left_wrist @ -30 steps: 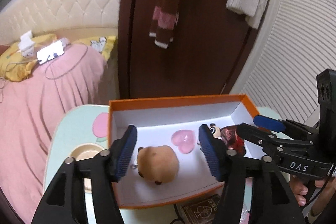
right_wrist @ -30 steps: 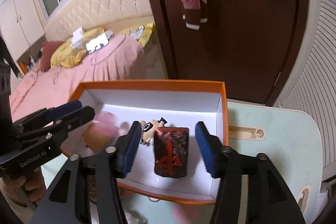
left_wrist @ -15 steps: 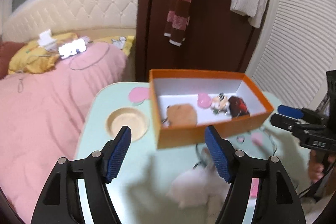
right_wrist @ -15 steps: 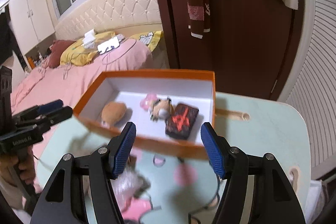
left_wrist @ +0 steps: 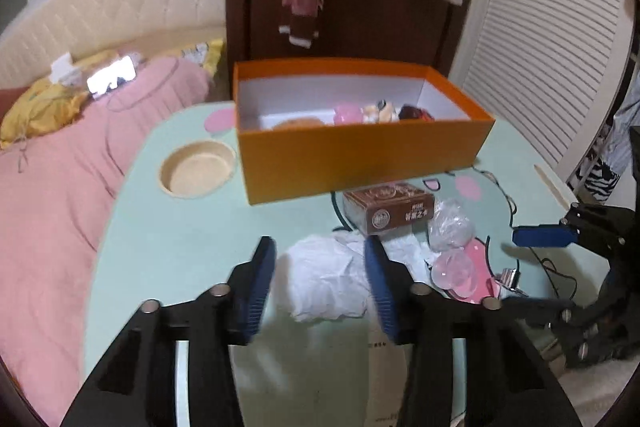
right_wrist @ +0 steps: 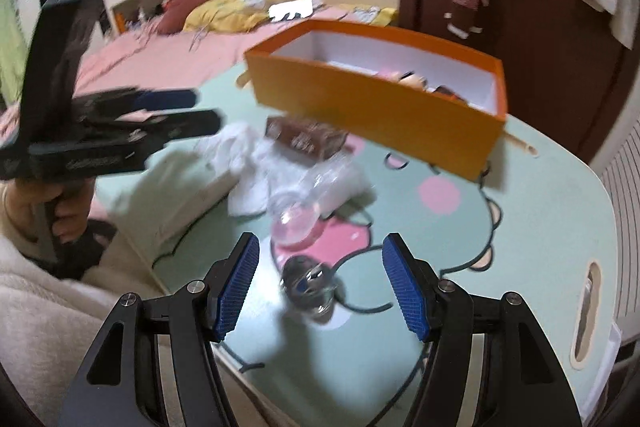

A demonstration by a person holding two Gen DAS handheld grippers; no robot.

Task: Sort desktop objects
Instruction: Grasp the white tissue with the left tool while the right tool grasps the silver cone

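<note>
An orange box (left_wrist: 360,155) (right_wrist: 372,107) stands at the far side of the mint-green table (left_wrist: 168,235) and holds a pink heart, a small figure, a brown plush and a dark red pack. My left gripper (left_wrist: 320,283) (right_wrist: 200,113) hovers low over the table. Its jaws are closing around a crumpled white tissue (left_wrist: 328,279) (right_wrist: 240,151) that lies between them, and no firm pinch shows. My right gripper (right_wrist: 320,287) (left_wrist: 528,267) is open over a small clear-wrapped dark object (right_wrist: 310,283). A brown card box (left_wrist: 388,211) (right_wrist: 308,139) lies in front of the orange box.
Crumpled clear plastic (left_wrist: 452,227) and a clear pink heart (left_wrist: 456,271) (right_wrist: 296,227) lie right of the tissue. A round cup recess (left_wrist: 196,169) sits at the table's left, a slot (right_wrist: 586,311) at its right. A pink bed (left_wrist: 52,187) borders the left; a door is behind.
Both grippers have drawn back from over the orange box toward the table's near side. The left jaws have narrowed around the white tissue. The right gripper has rolled and now hangs over the wrapped object.
</note>
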